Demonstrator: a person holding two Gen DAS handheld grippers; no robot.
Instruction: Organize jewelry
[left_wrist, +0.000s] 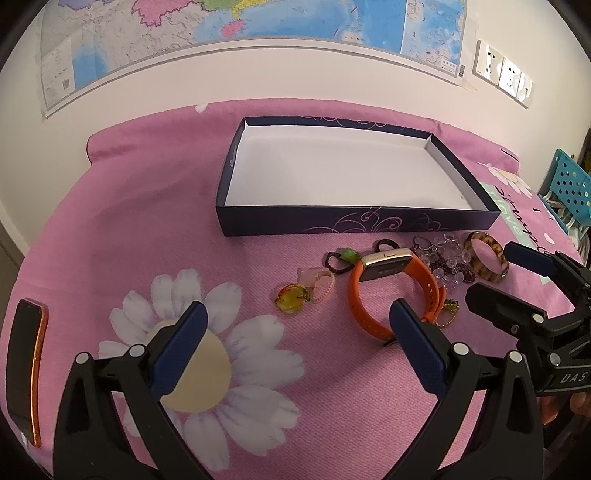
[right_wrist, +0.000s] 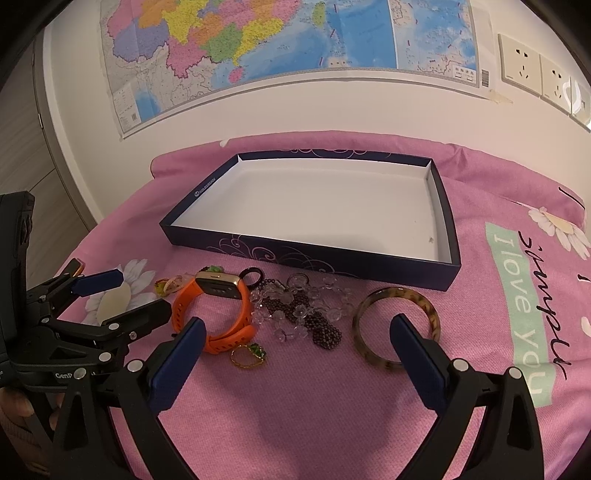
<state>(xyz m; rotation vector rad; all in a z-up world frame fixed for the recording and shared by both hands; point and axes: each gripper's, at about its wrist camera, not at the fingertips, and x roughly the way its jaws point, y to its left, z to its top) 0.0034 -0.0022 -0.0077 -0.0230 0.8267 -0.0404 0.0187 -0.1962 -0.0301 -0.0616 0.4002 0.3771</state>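
An empty dark blue box (left_wrist: 332, 223) (right_wrist: 303, 254) with a white inside lies on the pink cloth. In front of it lies jewelry: an orange watch (left_wrist: 391, 280) (right_wrist: 221, 310), a tortoiseshell bangle (left_wrist: 487, 256) (right_wrist: 397, 325), clear and dark bead bracelets (left_wrist: 447, 262) (right_wrist: 303, 314), a black ring (right_wrist: 253, 277), a gold ring with a green stone (right_wrist: 249, 355), a yellow-green ring (left_wrist: 291, 297) and a pink hair tie (left_wrist: 321, 282). My left gripper (left_wrist: 299, 321) is open, its right finger beside the watch strap. My right gripper (right_wrist: 297, 332) is open just before the beads and bangle.
A phone with an orange edge (left_wrist: 26, 369) lies at the left of the cloth. A blue perforated crate (left_wrist: 569, 184) stands at the right. A map (right_wrist: 258, 44) and wall sockets (right_wrist: 535, 70) are on the wall behind.
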